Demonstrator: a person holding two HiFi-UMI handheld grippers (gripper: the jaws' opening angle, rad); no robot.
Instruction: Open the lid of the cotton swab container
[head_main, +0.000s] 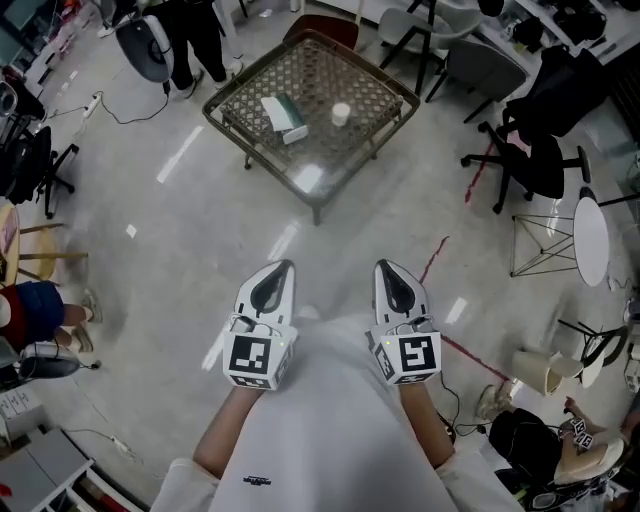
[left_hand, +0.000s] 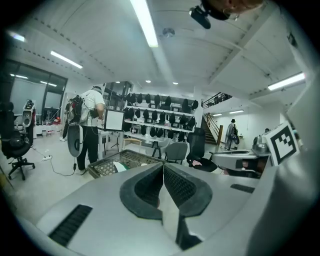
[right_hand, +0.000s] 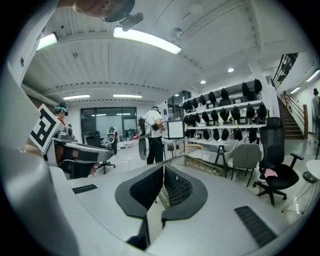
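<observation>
**First:** Cotton swab container, is that the small white tub near the middle of the desk?

**Second:** Yes, with a green-and-white box near it, toward the left corner. It's too far off to make out the lid.

**First:** Why is nobody touching it?

**Second:** The person stands well apart from the desk. The left gripper and right gripper are both pinched fully together with nothing between them. They're carried side by side in front of the body, pointing at the desk. I'd call that an approach posture, and the jaws must spread before any grasp.
</observation>
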